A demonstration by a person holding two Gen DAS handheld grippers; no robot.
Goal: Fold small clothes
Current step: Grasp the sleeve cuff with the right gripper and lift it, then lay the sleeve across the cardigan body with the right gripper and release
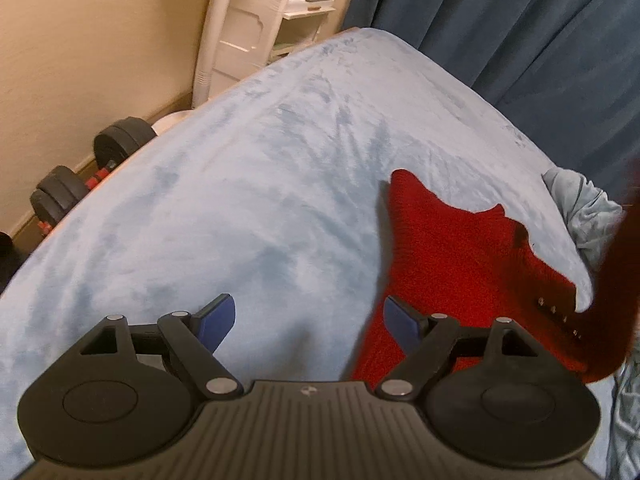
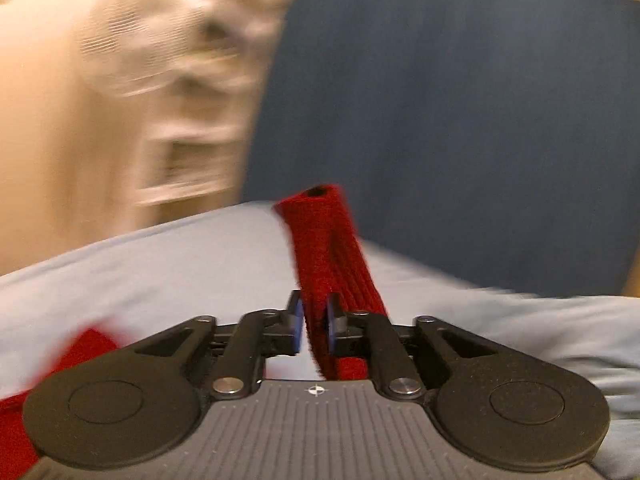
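Observation:
A red knitted garment lies spread on the light blue fleece blanket, with a row of small snaps near its right edge. My left gripper is open and empty, low over the blanket at the garment's left edge. My right gripper is shut on a red sleeve of the garment, which sticks up between the blue pads. That lifted part shows blurred at the far right of the left wrist view. More red cloth lies at lower left in the right wrist view.
Dumbbells lie on the floor left of the bed. A white plastic shelf unit stands by the beige wall. Dark blue curtains hang behind the bed. A crumpled light blue cloth sits at the bed's right edge.

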